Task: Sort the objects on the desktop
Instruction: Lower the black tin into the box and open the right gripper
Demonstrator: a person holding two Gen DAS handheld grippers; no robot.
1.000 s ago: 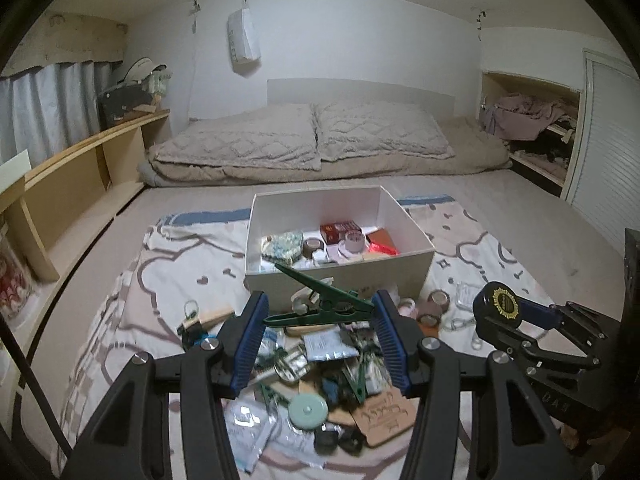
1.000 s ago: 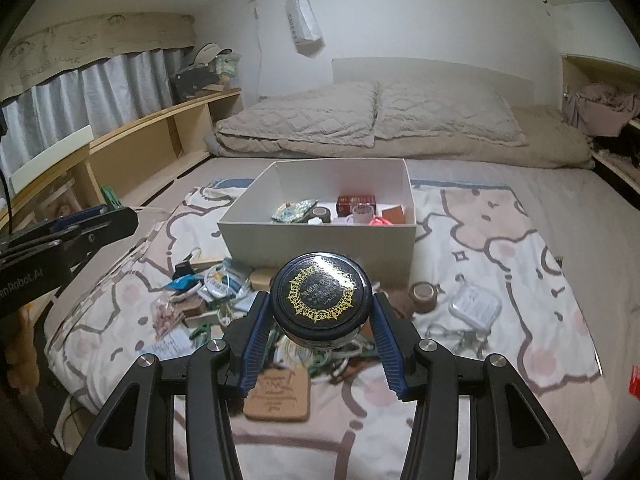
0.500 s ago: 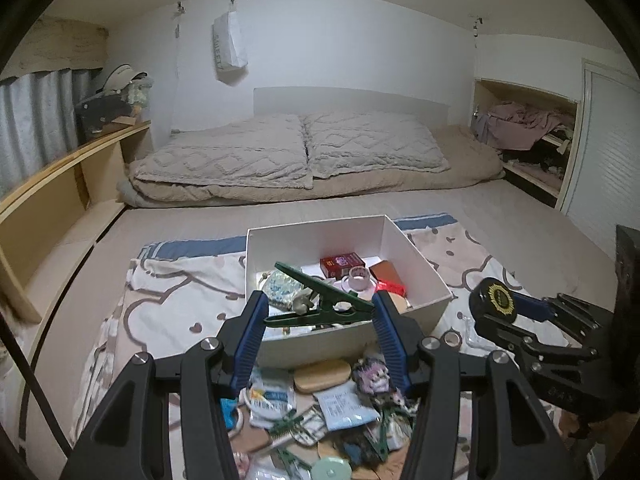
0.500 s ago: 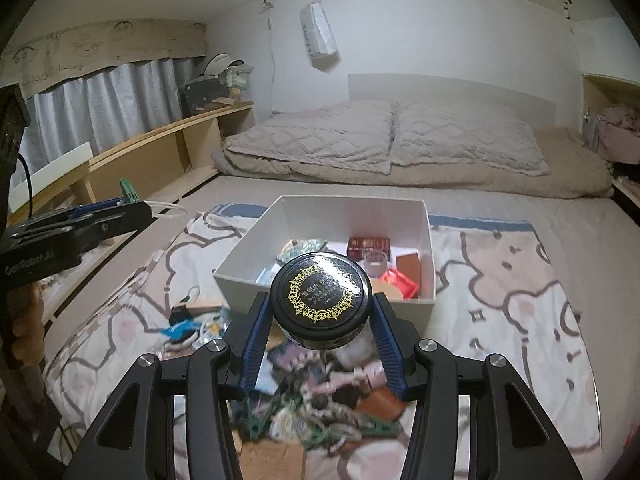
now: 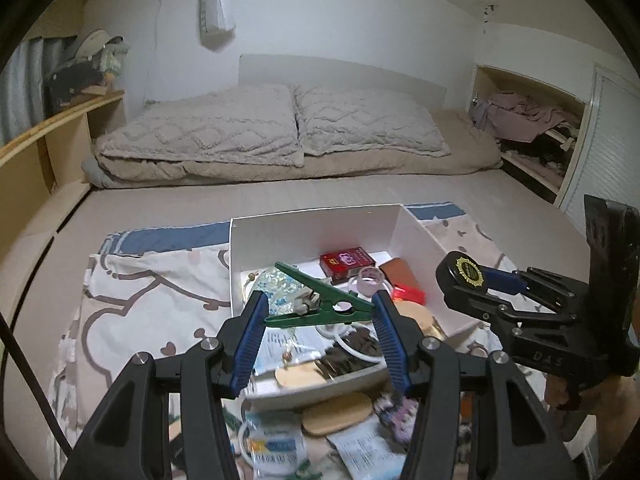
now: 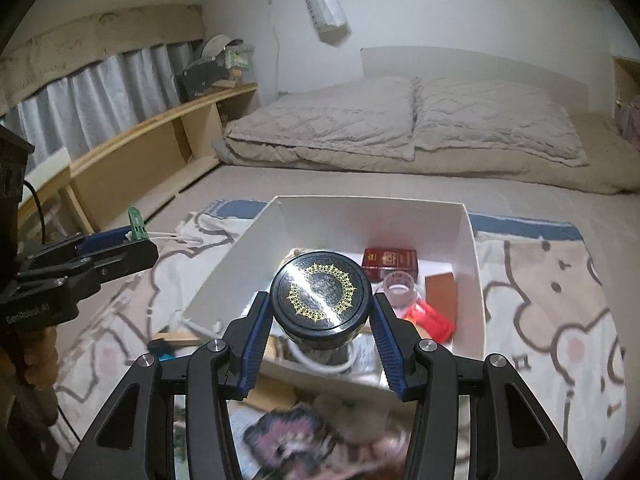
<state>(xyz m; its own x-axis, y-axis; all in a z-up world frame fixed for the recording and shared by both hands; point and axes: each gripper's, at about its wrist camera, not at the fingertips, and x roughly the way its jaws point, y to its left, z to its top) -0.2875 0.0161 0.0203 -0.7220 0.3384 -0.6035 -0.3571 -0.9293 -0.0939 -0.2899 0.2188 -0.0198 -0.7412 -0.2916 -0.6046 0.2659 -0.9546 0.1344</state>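
White card walls form the open box (image 5: pixel 412 232) sitting on the patterned sheet (image 5: pixel 132 292); it fills more of both views than a second ago, and the loose clutter that lay in front of it has slid under the fingers. Inside lie a red packet (image 6: pixel 390 260), a clear tape roll (image 6: pixel 398 286) and a brown wallet (image 6: pixel 440 294).

The right gripper (image 6: pixel 320 322) holds a black round tin (image 6: pixel 320 294) between its blue pads, gold-patterned lid tilted toward the camera, now hanging above the box's near half rather than short of it.

The left gripper (image 5: pixel 320 320) pinches a green clothes peg (image 5: pixel 320 304) by its ends. The peg's long axis runs crosswise between the pads, one handle rising up and to the left, and it hangs over the box's near-left part; earlier it hung before the front wall.
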